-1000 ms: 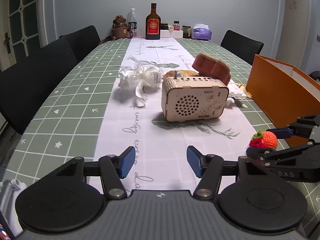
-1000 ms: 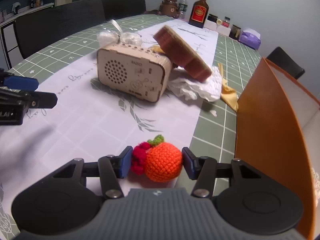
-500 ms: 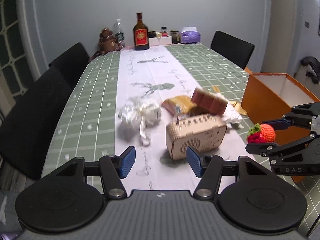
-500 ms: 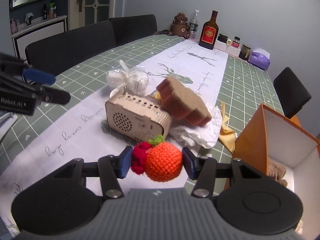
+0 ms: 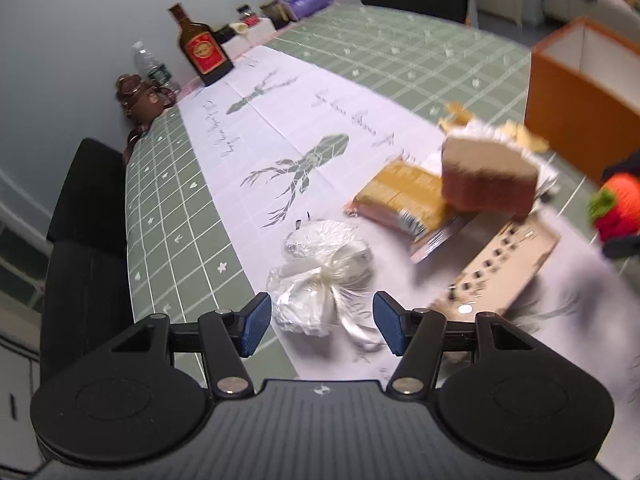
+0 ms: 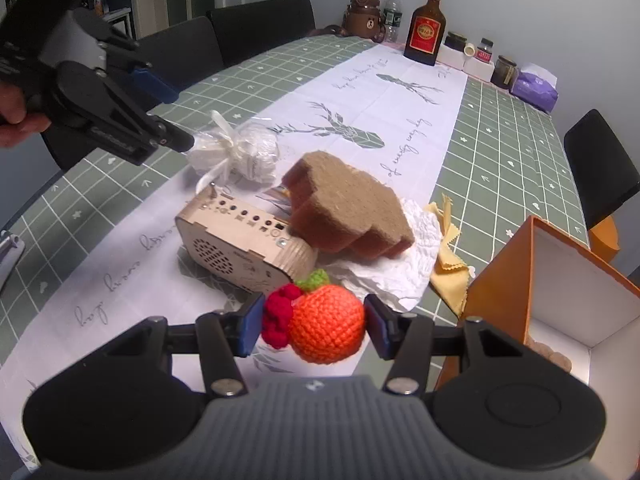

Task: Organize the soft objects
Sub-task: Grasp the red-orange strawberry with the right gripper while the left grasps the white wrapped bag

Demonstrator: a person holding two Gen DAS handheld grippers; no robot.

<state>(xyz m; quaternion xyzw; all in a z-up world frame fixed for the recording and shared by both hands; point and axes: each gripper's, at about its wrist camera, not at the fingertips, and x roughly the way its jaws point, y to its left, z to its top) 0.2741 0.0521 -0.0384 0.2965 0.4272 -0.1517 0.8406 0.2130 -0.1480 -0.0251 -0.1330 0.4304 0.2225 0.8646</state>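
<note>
My right gripper (image 6: 314, 330) is shut on an orange crocheted fruit (image 6: 326, 328) with red berries and a green leaf, held above the table; the fruit also shows at the right edge of the left wrist view (image 5: 616, 204). My left gripper (image 5: 322, 322) is open and empty, hovering above a white wrapped bundle with a ribbon (image 5: 320, 280), seen too in the right wrist view (image 6: 236, 150). A brown sponge-like block (image 6: 348, 208) leans on a wooden radio (image 6: 240, 244). An orange box (image 6: 560, 296) with a white inside stands at the right.
Crumpled white paper (image 6: 404, 264) and a yellow cloth (image 6: 448, 268) lie beside the box. A yellow packet (image 5: 400, 196) lies behind the radio. A bottle (image 6: 424, 28), jars, a bear figure (image 6: 362, 14) and a purple pack stand at the far end. Black chairs surround the table.
My left gripper has risen, tilted downward and moved over the white bundle. My right gripper has lifted the crocheted fruit off the table and brought it nearer the orange box.
</note>
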